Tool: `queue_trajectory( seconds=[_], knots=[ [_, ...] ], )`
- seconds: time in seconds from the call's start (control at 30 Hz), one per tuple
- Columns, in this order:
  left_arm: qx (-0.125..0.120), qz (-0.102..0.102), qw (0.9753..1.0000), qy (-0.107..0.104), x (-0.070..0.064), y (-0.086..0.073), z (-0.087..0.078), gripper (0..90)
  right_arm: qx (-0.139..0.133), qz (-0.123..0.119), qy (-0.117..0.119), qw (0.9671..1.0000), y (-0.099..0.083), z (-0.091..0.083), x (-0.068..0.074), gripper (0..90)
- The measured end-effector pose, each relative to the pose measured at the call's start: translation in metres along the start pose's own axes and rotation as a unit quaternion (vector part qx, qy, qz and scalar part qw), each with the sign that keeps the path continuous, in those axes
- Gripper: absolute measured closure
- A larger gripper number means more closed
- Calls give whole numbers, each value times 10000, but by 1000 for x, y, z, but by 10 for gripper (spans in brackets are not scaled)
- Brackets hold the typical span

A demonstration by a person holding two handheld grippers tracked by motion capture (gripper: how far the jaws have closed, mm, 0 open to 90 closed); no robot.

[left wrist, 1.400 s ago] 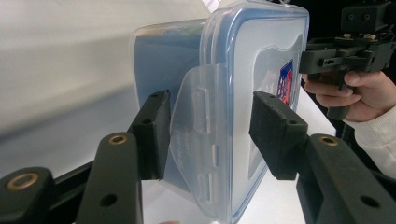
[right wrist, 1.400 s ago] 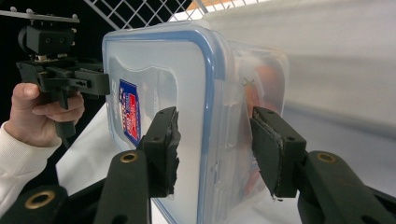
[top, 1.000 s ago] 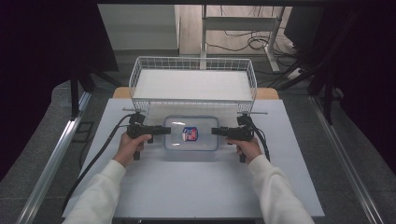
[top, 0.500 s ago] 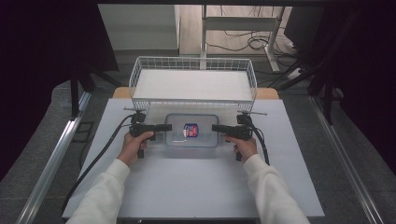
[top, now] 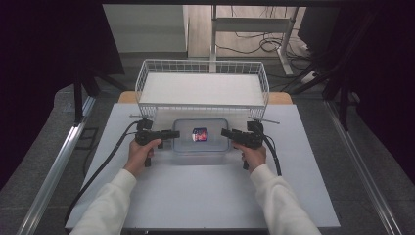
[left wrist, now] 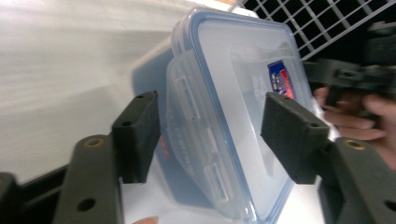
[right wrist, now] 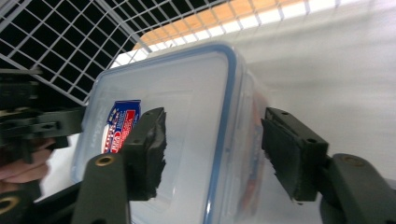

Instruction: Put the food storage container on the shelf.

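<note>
Box [top: 200, 135] sits on my worktop [top: 195, 196], just before the wire basket [top: 203, 88]; my left claw [top: 172, 133] and right claw [top: 226, 132] straddle its ends, jaws apart. A second ago it lay nearer me.

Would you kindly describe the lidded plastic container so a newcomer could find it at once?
On the white table, just in front of the wire basket, sits a clear box. It lies between the left tongs and right tongs; its blue-rimmed lid carries a red-and-blue sticker.
</note>
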State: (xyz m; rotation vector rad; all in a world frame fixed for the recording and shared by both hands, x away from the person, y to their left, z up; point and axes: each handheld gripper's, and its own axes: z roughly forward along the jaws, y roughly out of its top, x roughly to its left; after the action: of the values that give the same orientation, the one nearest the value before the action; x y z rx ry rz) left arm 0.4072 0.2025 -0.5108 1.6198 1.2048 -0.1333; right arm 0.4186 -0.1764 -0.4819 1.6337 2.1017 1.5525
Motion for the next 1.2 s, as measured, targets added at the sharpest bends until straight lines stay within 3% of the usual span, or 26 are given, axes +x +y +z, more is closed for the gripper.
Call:
queue_trajectory(
  seconds=[0.07,0.1,0.13,0.17,0.2,0.23,0.27,0.3,0.4,0.5,0.57,0.6,0.67,0.7,0.73,0.8,0.83,0.9,1.0,1.13,1.2],
  knots=[
    [-86,101,9999,63,-5,-3,-8,314,-84,-463,-133,9988,-4,-14,8,379],
    [-131,263,9994,155,-13,-8,-15,315,-109,-657,-162,9976,-5,-19,11,376],
    [-131,263,9994,155,-13,-8,-15,315,-109,-657,-162,9976,-5,-19,11,376],
    [-82,496,9985,214,-22,-13,-23,316,-86,-976,-210,9950,-9,-29,15,377],
    [-82,496,9985,214,-22,-13,-23,316,-86,-976,-210,9950,-9,-29,15,377],
    [-68,589,9980,233,-27,-17,-26,316,-32,-1237,-259,9920,-14,-38,19,383],
    [27,837,9961,267,-36,-24,-31,316,-9,-1355,-290,9904,-17,-41,20,389],
    [86,934,9952,292,-40,-28,-33,315,44,-1441,-321,9890,-20,-45,22,390],
    [170,1081,9935,313,-47,-36,-37,301,205,-1829,-383,9822,-32,-56,29,413],
    [313,1320,9900,376,-60,-51,-44,295,396,-2128,-312,9758,-45,-63,34,475],
    [343,1398,9887,430,-63,-54,-46,294,457,-2205,-281,9739,-49,-64,36,509],
    [370,1451,9876,477,-65,-58,-48,293,589,-2342,-255,9701,-57,-65,39,610],
    [443,1559,9849,610,-72,-67,-54,292,765,-2506,-222,9648,-64,-61,44,732],
    [443,1559,9849,610,-72,-67,-54,291,851,-2621,-203,9611,-66,-58,46,787],
    [550,1693,9815,710,-76,-74,-56,289,933,-2710,-169,9579,-69,-55,49,827],
    [697,1736,9792,791,-79,-80,-57,288,1064,-2890,-130,9513,-73,-47,55,877],
    [784,1776,9774,836,-81,-83,-57,288,1107,-2929,-112,9496,-74,-42,59,885],
    [877,1903,9738,883,-83,-87,-57,288,1143,-2993,-66,9473,-75,-32,67,888],
    [940,1904,9737,829,-85,-90,-56,288,1165,-3122,-17,9428,-75,-22,79,889],
    [973,1806,9761,719,-87,-92,-55,288,1192,-3132,-7,9422,-75,-13,83,889],
    [975,1818,9760,692,-89,-94,-56,288,1282,-2992,-26,9455,-75,1,81,889]
  ],
)
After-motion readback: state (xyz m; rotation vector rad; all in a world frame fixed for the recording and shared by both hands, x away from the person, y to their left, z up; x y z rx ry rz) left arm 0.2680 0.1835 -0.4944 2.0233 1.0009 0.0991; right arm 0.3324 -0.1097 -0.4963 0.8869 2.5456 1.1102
